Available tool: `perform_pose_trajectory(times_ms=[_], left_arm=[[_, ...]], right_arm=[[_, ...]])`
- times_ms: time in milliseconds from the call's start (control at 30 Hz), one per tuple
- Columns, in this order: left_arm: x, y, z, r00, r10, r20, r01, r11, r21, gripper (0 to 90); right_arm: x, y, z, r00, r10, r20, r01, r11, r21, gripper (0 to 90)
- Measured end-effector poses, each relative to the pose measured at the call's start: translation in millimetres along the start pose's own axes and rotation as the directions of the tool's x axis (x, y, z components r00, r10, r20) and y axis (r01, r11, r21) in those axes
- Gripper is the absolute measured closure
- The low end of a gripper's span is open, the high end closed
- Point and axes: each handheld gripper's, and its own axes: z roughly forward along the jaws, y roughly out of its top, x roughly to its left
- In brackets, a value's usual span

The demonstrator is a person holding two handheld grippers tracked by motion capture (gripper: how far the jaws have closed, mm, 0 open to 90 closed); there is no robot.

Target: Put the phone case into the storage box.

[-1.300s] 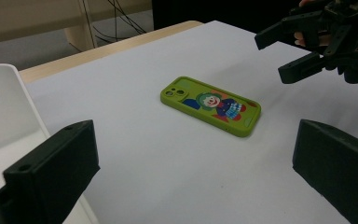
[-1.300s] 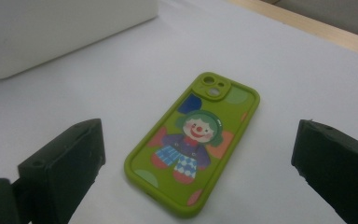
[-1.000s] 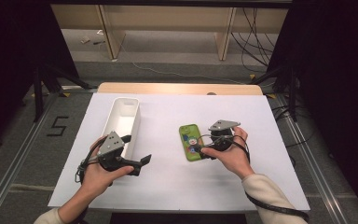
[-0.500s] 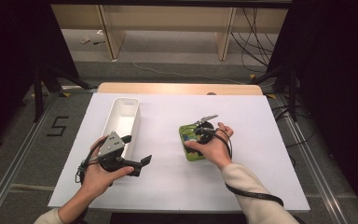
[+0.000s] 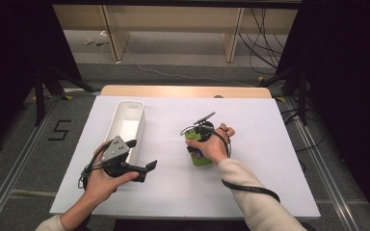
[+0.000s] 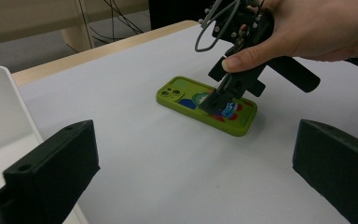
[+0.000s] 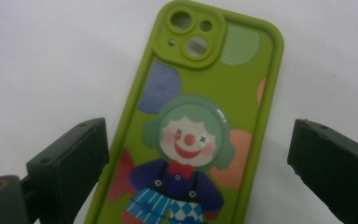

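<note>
A green phone case with a clown picture lies flat, camera end away from me, on the white table. My right gripper points steeply down at it, open. In the right gripper view the case lies between the two spread jaws of the right gripper. The left gripper view shows that right gripper low over the case, one jaw tip close above it. My left gripper is open and holds nothing, a little left of the case and beside the bin; its jaws frame the left gripper view.
A long white bin stands on the left half of the table, its rim close to my left gripper. A black cable trails from the right gripper along the forearm. Floor and dark stands surround the table.
The right hand moved left and forward over the phone case and tipped its gripper down onto it. The left gripper stayed where it was.
</note>
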Motion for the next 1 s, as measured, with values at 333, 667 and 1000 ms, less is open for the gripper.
perform_pose_trajectory(times_ms=[333,667,1000], left_arm=[[-1.0,-0.3,1.2,1.0,0.004,0.005,-0.004,1.0,0.007,0.0],[-2.2,-0.4,2.9,0.9999,0.005,0.013,-0.005,0.9999,0.011,0.0],[-2.8,-0.3,3.6,0.9998,0.007,0.018,-0.008,0.9999,0.01,0.0]], right_arm=[[4.4,9.3,4.7,0.9991,0.033,0.028,-0.035,0.997,0.063,6.0],[8.6,8.5,10.9,0.9976,0.053,0.045,-0.057,0.994,0.098,5.8],[11.7,8.0,15.1,0.9958,0.064,0.066,-0.072,0.99,0.125,7.4]])
